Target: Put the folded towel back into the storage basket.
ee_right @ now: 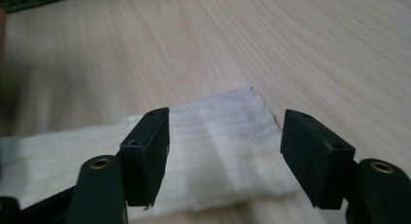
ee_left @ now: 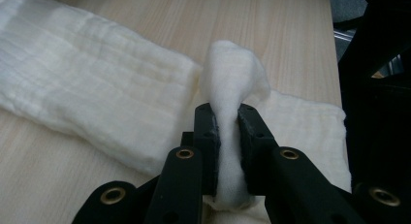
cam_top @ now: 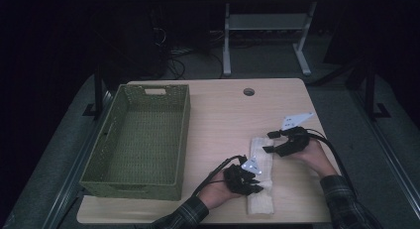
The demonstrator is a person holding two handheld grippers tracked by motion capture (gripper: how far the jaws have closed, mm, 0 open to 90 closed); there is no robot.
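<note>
Evidently a fold is in hand: the left gripper (ee_left: 227, 124) pinches a bunched ridge of the white cloth (cam_top: 261, 173) lying on the table (cam_top: 218, 115) (beside the green basket (cam_top: 136, 140)), while the right gripper (ee_right: 225, 156) straddles its far end, jaws wide, probably to grab it.

High view: dim, room beyond the table (cam_top: 223, 115) near black, edges dark | left gripper view: bright, even light — cloth (ee_left: 97, 93) sharp, near jaws soft | right gripper view: motion blur at left edge — wood grain beyond sharp, soft shadow under jaws
</note>
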